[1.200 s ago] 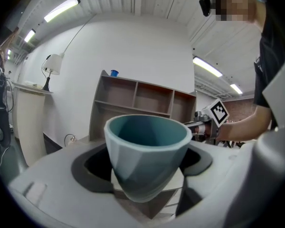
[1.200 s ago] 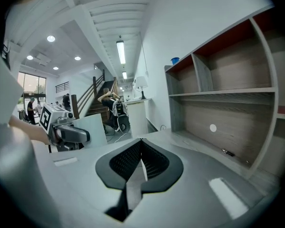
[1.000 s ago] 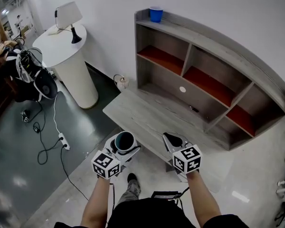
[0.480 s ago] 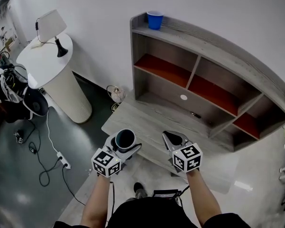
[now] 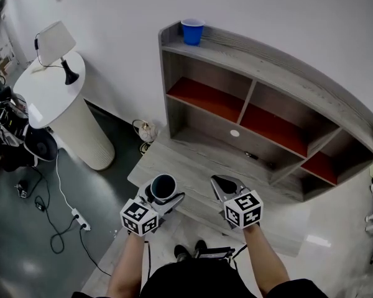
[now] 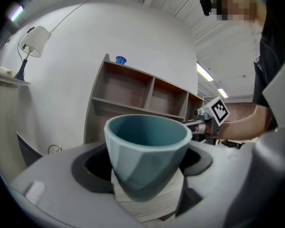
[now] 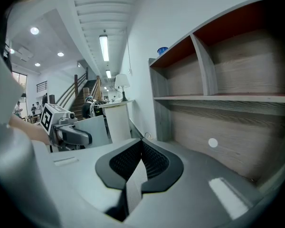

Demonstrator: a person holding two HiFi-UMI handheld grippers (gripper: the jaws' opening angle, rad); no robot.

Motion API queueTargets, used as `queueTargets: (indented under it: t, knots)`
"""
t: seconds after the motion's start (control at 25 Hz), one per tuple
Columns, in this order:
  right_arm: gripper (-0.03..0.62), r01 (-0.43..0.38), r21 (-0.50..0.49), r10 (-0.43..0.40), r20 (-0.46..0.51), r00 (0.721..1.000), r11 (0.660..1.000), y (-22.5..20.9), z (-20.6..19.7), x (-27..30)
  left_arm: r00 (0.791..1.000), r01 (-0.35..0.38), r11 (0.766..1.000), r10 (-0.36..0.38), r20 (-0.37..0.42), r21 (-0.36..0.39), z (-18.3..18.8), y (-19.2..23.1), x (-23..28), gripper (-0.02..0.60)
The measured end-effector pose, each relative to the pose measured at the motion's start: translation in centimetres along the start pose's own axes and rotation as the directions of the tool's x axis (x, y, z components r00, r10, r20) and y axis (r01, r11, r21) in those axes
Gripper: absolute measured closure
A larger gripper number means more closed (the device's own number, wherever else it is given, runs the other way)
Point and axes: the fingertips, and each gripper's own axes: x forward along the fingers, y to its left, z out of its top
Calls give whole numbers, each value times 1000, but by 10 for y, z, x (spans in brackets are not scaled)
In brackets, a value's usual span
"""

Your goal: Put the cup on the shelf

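A teal faceted cup (image 5: pixel 163 187) stands upright between the jaws of my left gripper (image 5: pixel 163 195), which is shut on it; in the left gripper view the cup (image 6: pixel 147 160) fills the middle, with both pads against its sides. My right gripper (image 5: pixel 222 182) is level with it to the right, shut and empty, its jaws meeting in the right gripper view (image 7: pixel 141 158). Both hover over the front edge of the low platform (image 5: pixel 174 160) of the grey wooden shelf (image 5: pixel 261 73). The shelf's compartments (image 6: pixel 133 94) lie straight ahead.
A blue cup (image 5: pixel 192 31) sits on the shelf's top board at its left end. A white round pedestal (image 5: pixel 56 98) with a lamp (image 5: pixel 55 42) stands to the left. Cables and a power strip (image 5: pixel 78 215) lie on the dark floor at the left.
The person has stepped closer to the shelf, and its low platform now lies under both grippers. The cup stays held in the left gripper, and the right stays shut.
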Motion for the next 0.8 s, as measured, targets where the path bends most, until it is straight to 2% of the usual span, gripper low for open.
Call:
queueTargets:
  t: [0.32,0.8]
  knots:
    - [583,-10,-8,10,41,999,1000,-16,22,-4,1000,-3,1000,3,16,-4,16,-1,13,201]
    - [583,-39,-10,39,35,999,999,-24,20,-5,1000,-15,1000,15,7,-1,17,-2,18,201]
